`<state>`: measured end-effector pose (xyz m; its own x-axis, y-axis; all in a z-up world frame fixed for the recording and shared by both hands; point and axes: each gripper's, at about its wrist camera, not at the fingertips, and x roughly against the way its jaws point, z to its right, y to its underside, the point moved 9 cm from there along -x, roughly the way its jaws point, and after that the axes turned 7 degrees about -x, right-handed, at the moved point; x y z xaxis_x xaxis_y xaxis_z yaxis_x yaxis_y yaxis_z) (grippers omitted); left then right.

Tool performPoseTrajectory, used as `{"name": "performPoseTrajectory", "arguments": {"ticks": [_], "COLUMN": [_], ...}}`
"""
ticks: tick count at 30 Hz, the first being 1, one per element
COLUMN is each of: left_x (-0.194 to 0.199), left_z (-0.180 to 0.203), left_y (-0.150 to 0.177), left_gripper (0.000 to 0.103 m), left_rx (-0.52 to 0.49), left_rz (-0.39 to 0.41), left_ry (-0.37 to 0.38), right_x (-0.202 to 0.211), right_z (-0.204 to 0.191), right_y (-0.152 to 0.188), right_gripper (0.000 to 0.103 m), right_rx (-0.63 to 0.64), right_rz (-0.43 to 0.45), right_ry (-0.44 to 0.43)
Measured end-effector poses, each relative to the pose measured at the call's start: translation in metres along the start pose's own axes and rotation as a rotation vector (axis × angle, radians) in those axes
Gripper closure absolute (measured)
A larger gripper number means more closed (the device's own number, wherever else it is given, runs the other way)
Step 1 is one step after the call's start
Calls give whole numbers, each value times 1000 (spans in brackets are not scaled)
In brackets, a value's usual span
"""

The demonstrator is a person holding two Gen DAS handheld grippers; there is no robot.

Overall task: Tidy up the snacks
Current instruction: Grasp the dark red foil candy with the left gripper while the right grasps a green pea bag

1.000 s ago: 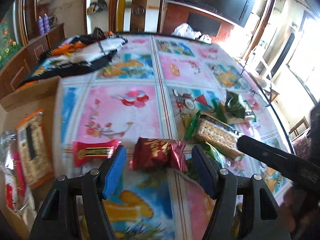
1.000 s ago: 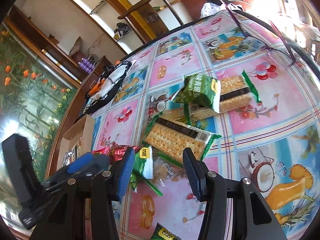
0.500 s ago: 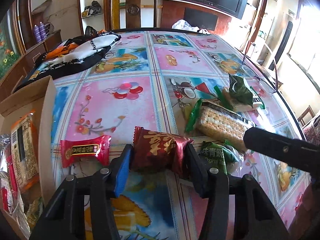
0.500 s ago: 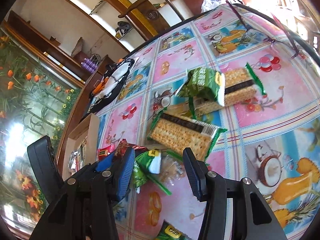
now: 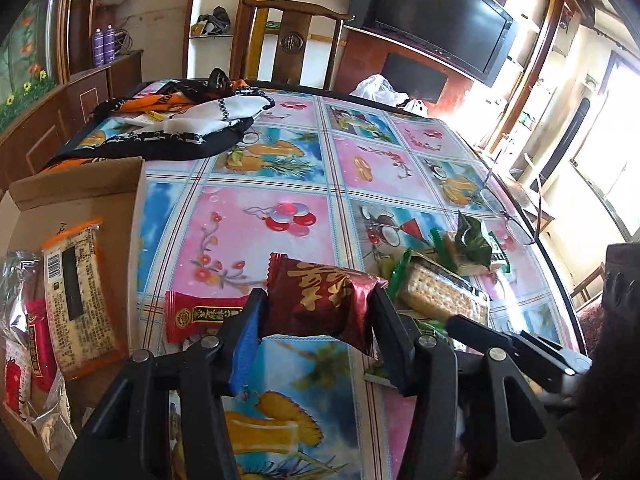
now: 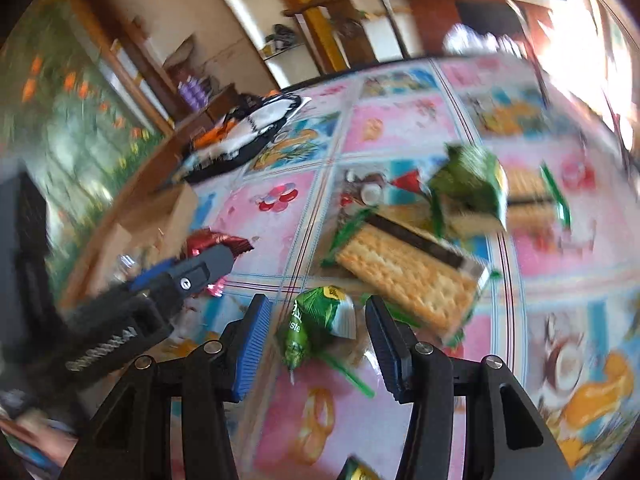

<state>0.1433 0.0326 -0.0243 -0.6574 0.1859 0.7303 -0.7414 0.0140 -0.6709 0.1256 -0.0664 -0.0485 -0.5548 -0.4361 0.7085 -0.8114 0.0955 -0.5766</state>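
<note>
My left gripper (image 5: 318, 320) is shut on a dark red foil snack packet (image 5: 320, 300) and holds it just above the table; it also shows in the right wrist view (image 6: 216, 242). A cardboard box (image 5: 76, 200) at the left holds several packets, among them an orange cracker pack (image 5: 78, 296). A small red candy bar (image 5: 200, 314) lies beside the box. My right gripper (image 6: 316, 334) is open around a small green snack packet (image 6: 320, 320) lying on the table. A cracker pack (image 6: 408, 276) lies just beyond it.
A green packet (image 6: 472, 184) rests on more cracker packs at the right. A black, white and orange cloth (image 5: 176, 128) lies at the table's far left. Eyeglasses (image 5: 508, 216) lie near the right edge. A wooden chair (image 5: 296, 36) stands behind the table.
My left gripper closed on the dark red packet and lifted it slightly. My right gripper moved forward until its open jaws straddle the small green packet.
</note>
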Motion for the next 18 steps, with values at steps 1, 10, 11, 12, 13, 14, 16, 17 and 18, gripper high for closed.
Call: {"name": "performPoseTrajectory", "arguments": {"ticks": [1,10,11,12,13,14,16,17,18], "left_x": [1,5,5,6,7,7,7,8,9], "left_z": [-1,-7,-7,-8,-7,-7,-8,-8,-8], "left_y": [0,-1,-2,-2,-3,-3,-3,-3,-4], "left_gripper": [52,51,51,51,51,51,51,51,51], "left_rx": [1,7,4,2,-3,-6,-7,-9,-9], "left_rz": [5,15,19,22,24,26,29,30,32], "left_ry": [-1,-15,-22,-27,-32,-35,-36,-36,-38], "right_x": [-4,-9,-7,-4,-2,3,11,14,15], "right_z": [-4,-3,-3,-4,-5,-7,-12,-14,-18], "right_y": [2,13,13,13,12,11,9,8,7], "right_gripper": [49,65,66,67,67,67,67,67,67], "right_rx": [49,86,78,78,81,84,89,92,94], "right_rz": [3,-21,-17,-10,-3,12,44,56,66], "right_ry": [32,39,34,25,21,17,6,-1,-4]}}
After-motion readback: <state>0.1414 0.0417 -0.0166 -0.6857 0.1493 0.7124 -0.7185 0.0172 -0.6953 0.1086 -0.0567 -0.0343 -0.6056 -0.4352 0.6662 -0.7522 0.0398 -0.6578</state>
